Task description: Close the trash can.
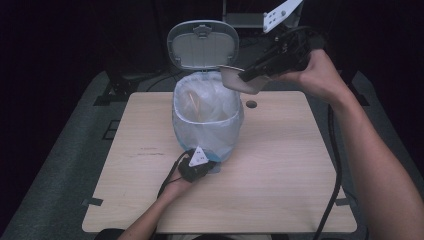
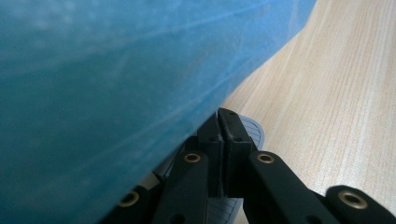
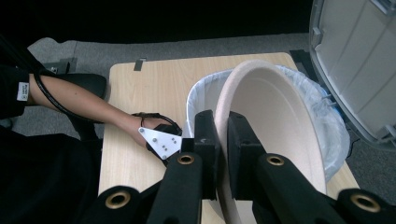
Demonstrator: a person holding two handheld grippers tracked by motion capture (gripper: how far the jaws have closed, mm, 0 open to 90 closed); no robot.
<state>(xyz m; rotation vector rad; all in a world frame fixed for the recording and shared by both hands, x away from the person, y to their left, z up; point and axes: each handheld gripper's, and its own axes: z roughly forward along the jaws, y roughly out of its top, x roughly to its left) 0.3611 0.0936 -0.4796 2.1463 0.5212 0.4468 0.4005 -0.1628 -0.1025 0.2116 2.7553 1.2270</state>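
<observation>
High view: right gripper [image 1: 243, 76] pinches a smooth beige oval bowl [image 1: 239, 81] by its rim above the bag-lined blue bin [image 1: 206, 119] — hinged grey lid [image 1: 202, 44] up; left gripper [image 1: 214, 166], jaws closed empty, presses the ribbed pedal [image 2: 250, 128] at the bin's base.

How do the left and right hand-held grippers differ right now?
The left hand-held gripper sits low at the base of the bin, jaws shut on its foot pedal. The right hand-held gripper is raised above the bin's rim, jaws shut on the rim of a tilted beige bowl. Both are black and carry a pale three-cornered plate.
</observation>
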